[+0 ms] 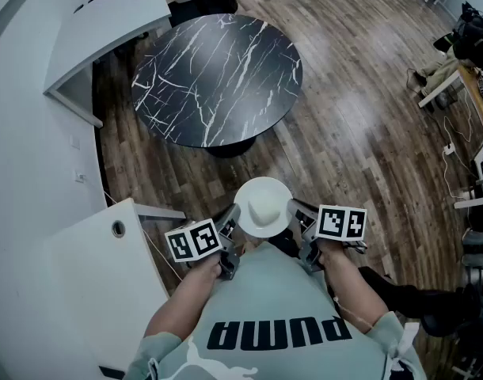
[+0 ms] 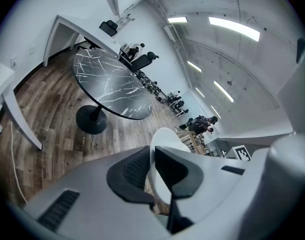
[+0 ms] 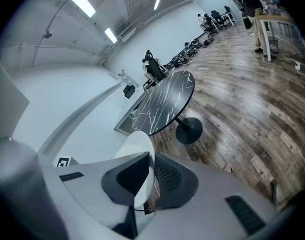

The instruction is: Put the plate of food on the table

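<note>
A white plate [image 1: 263,206] is carried at chest height between both grippers, above the wooden floor. My left gripper [image 1: 230,222] is shut on the plate's left rim, and my right gripper [image 1: 295,212] is shut on its right rim. In the left gripper view the plate [image 2: 165,139] stands edge-on between the dark jaws; the right gripper view shows the plate [image 3: 137,149] pinched the same way. What lies on the plate cannot be made out. The round black marble table [image 1: 216,77] stands ahead with a bare top, also visible as the table [image 2: 110,86] and the table [image 3: 165,101] in the gripper views.
A long white counter [image 1: 107,22] runs along the far left, and a white cabinet [image 1: 99,291] stands close at my left. Wooden floor [image 1: 360,133] lies between me and the table. Desks, cables and people stand at the right edge [image 1: 471,62].
</note>
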`<state>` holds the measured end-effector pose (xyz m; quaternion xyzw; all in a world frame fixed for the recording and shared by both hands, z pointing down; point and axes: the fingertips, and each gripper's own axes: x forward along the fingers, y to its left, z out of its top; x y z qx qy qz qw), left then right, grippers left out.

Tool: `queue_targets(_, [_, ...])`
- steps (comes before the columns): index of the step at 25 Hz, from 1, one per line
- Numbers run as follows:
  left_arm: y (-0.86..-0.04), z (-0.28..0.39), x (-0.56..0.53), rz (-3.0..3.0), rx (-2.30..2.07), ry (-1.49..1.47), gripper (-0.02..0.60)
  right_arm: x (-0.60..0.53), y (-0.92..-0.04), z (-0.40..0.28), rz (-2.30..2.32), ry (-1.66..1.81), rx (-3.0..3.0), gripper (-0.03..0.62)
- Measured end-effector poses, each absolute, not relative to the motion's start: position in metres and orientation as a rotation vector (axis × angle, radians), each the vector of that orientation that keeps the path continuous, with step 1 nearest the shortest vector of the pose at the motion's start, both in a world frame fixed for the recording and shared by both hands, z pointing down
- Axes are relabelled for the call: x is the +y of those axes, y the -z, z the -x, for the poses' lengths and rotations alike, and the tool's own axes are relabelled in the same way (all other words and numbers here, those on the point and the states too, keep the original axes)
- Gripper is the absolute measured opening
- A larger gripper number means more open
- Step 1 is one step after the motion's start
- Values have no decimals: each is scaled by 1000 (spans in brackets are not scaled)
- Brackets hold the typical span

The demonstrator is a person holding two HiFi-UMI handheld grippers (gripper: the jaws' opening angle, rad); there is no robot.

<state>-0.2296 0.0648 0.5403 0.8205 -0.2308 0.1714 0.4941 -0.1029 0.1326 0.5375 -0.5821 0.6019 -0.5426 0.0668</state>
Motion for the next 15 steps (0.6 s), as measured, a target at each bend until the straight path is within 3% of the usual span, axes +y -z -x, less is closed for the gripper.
queue_targets(15, [-536, 103, 16, -1945, -637, -469, 37, 74, -533, -30, 1675, 1672, 1843, 37])
